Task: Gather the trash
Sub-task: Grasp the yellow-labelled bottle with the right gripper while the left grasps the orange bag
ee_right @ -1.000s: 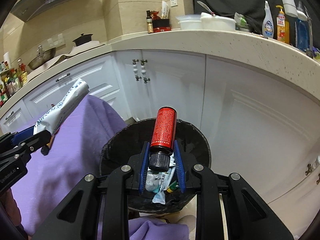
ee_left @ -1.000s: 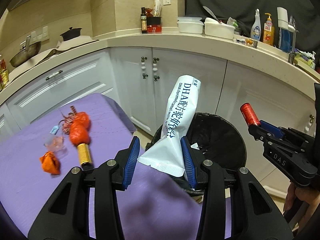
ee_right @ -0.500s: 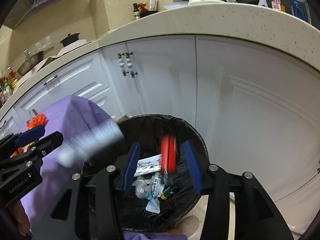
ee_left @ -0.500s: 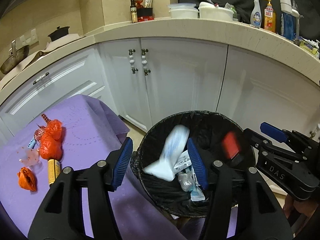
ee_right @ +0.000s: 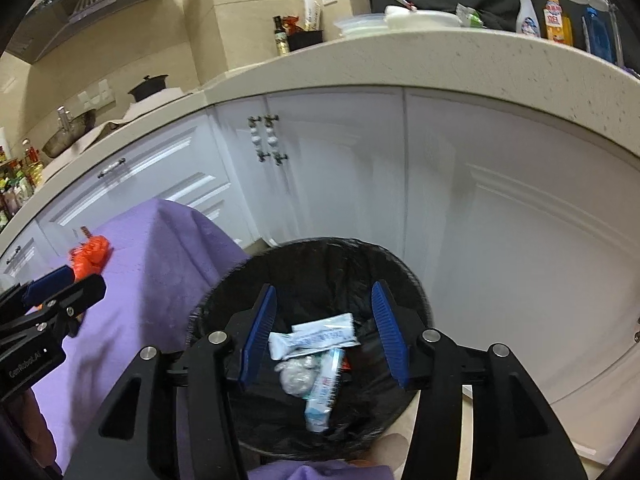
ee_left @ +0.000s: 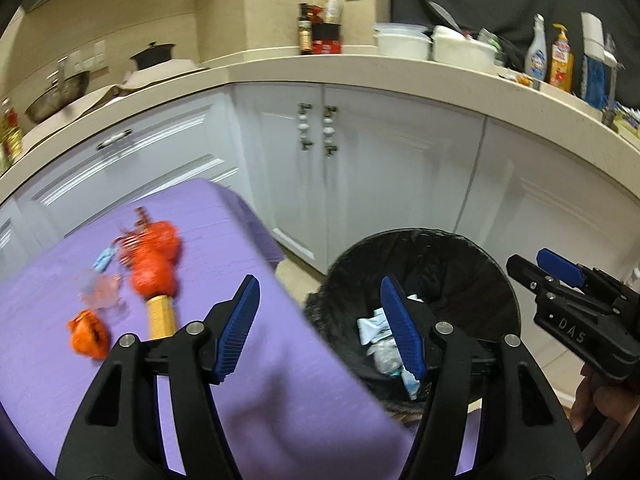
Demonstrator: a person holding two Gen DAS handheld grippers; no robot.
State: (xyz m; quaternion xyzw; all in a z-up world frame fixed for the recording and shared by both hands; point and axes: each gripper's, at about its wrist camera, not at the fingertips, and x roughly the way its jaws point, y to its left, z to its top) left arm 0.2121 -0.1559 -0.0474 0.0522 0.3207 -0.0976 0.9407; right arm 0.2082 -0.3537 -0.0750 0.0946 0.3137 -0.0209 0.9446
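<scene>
The black-lined trash bin (ee_left: 424, 248) stands on the floor by the purple table (ee_left: 280, 420). In it lie white packets (ee_right: 316, 338) and a crumpled clear wrapper (ee_right: 296, 376). My right gripper (ee_right: 324, 300) hangs over the bin (ee_right: 320, 256), jaws opening, nothing between them. My left gripper (ee_left: 318, 292) straddles the table's edge and the bin's rim, jaws also opening and empty. On the table lie red-orange wrappers (ee_left: 154, 264), a gold cylinder (ee_left: 160, 316), an orange scrap (ee_left: 88, 334) and a clear wrapper (ee_left: 98, 292). Each gripper shows in the other's view: right gripper (ee_left: 560, 276), left gripper (ee_right: 60, 284).
White cabinet doors (ee_left: 360, 184) run close behind the bin under a curved counter (ee_left: 400, 76) with bottles and containers. A strip of floor (ee_left: 296, 268) shows between table and cabinets. A hand (ee_left: 600, 404) holds the right gripper at the lower right.
The white pouch left my left gripper and the red can left my right one; both fell into the bin. Both sets of jaws widened. The left view swung left toward the table.
</scene>
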